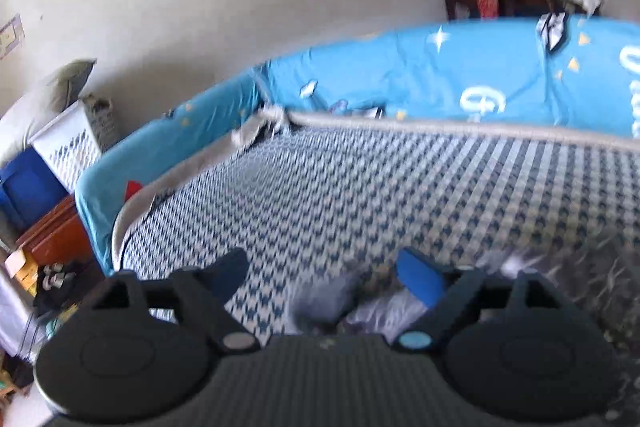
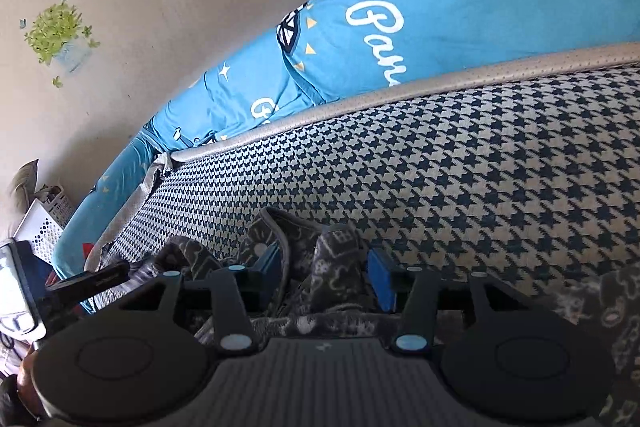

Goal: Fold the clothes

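Low in the left wrist view, the left gripper (image 1: 324,277) hangs with its blue-padded fingers spread wide over the houndstooth mattress (image 1: 360,187), gripping nothing; the picture is blurred, and the dark patterned garment (image 1: 400,303) lies crumpled just below and to the right of the fingers. In the right wrist view, the right gripper (image 2: 324,275) sits bottom centre, fingers apart, with folds of the garment (image 2: 332,259) bunched between them; whether the pads touch the cloth I cannot tell. A blue quilt (image 2: 440,15) fills the upper right.
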Available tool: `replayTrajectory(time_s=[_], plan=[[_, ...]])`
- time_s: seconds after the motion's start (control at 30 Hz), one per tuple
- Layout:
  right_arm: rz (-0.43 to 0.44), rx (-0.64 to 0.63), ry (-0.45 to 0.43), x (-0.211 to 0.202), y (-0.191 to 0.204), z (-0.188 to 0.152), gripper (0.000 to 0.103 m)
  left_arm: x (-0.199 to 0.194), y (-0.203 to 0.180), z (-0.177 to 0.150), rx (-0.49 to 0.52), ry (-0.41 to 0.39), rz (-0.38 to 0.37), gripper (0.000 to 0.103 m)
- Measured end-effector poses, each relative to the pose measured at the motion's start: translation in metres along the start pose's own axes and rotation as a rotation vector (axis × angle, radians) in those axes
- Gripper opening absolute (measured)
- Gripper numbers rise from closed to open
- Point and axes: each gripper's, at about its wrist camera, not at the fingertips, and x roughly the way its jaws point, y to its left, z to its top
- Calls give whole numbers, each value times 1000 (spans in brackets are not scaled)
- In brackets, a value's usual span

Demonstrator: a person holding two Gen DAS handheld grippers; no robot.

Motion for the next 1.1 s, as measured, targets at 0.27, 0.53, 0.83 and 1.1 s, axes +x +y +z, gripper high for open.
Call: replayTrajectory(time_s=[0.27,0.53,0.83,1.1], plan=[[-2,13,86,34,3,3,49,-25,-28,10,76,-88,-246,103],[-50,-50,200,64,13,1,49,-10,-87,11,295,-18,-475,103],[-69,-48,201,86,5,-1,46,27,-117,10,383,88,-526,103],[-97,-128,175,88,12,3,13,34,-138,-6,485,173,-582,103]])
